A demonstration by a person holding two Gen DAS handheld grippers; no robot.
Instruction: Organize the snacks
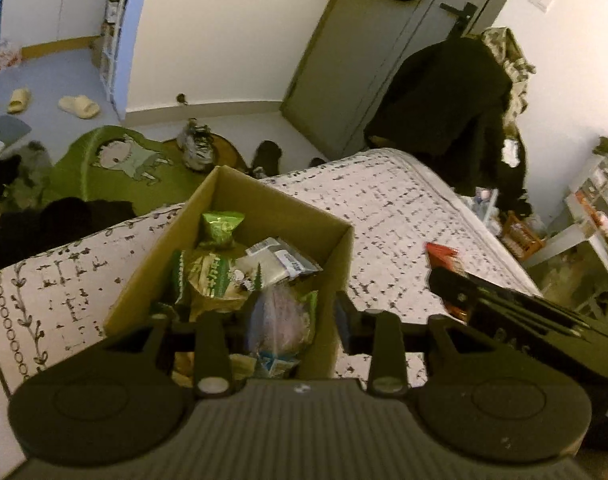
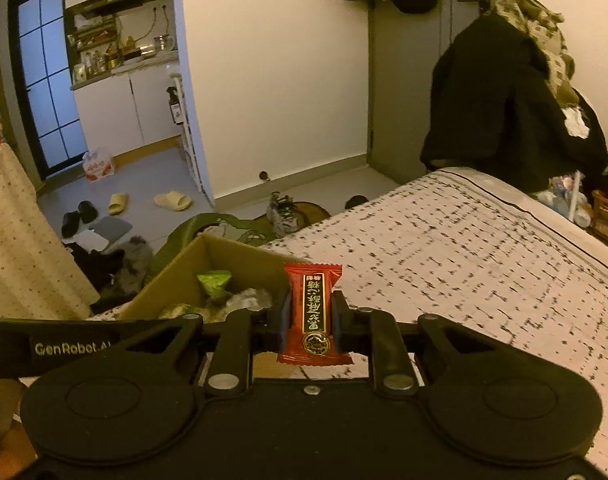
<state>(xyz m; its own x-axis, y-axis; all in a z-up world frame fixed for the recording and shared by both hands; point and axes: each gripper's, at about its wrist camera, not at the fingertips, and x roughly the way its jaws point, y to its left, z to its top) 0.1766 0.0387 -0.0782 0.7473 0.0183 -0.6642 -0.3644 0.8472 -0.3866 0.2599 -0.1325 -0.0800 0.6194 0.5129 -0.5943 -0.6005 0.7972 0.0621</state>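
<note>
I have the red snack packet (image 2: 315,314) pinched upright between the pads of my right gripper (image 2: 311,318), held by its long edges so the printed face looks back at the camera and the crimped ends stay free; that grasp should let it fall cleanly once I let go. It hangs in the air just beside the near right wall of the cardboard box (image 2: 240,258), not yet over the opening, and the left wrist view shows the same packet (image 1: 443,258) above the bed (image 1: 403,208), right of the box (image 1: 264,200). The box sits on the bed's patterned cover and already holds several snacks, among them a green foil bag (image 1: 220,228) at the far end and a clear bag with a white label (image 1: 278,260). My left gripper (image 1: 294,316) hangs over the box with its fingers spread wide; a pale translucent bag (image 1: 282,316) lies between them, but I judge it released, resting on the pile. As I read it, the next move calls for carrying the red packet leftward over the rim.
</note>
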